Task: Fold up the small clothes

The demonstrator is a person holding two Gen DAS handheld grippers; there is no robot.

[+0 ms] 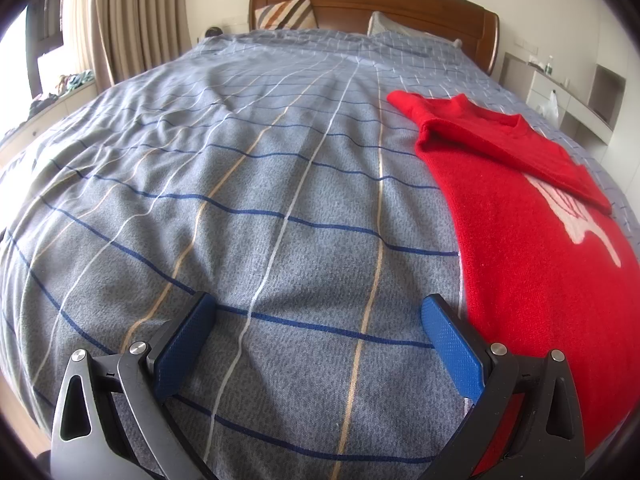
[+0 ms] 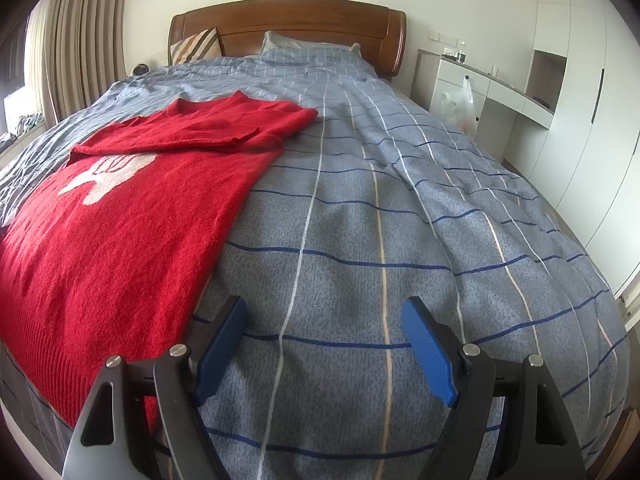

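One bed (image 1: 240, 200) fills both views, its woven blue-grey cover crossed by dark blue, white and tan lines and lightly rumpled. At its far end stands one curved wooden headboard (image 2: 288, 20) with two pillows (image 1: 286, 14), one striped, one grey. One fuzzy red knit sweater (image 2: 120, 220) with a white motif lies flat on the cover between the two grippers, a sleeve folded across its chest. The left gripper (image 1: 318, 320) and right gripper (image 2: 324, 320) each show two textured blue pads (image 2: 430, 354) on black arms, jaws spread wide, holding nothing.
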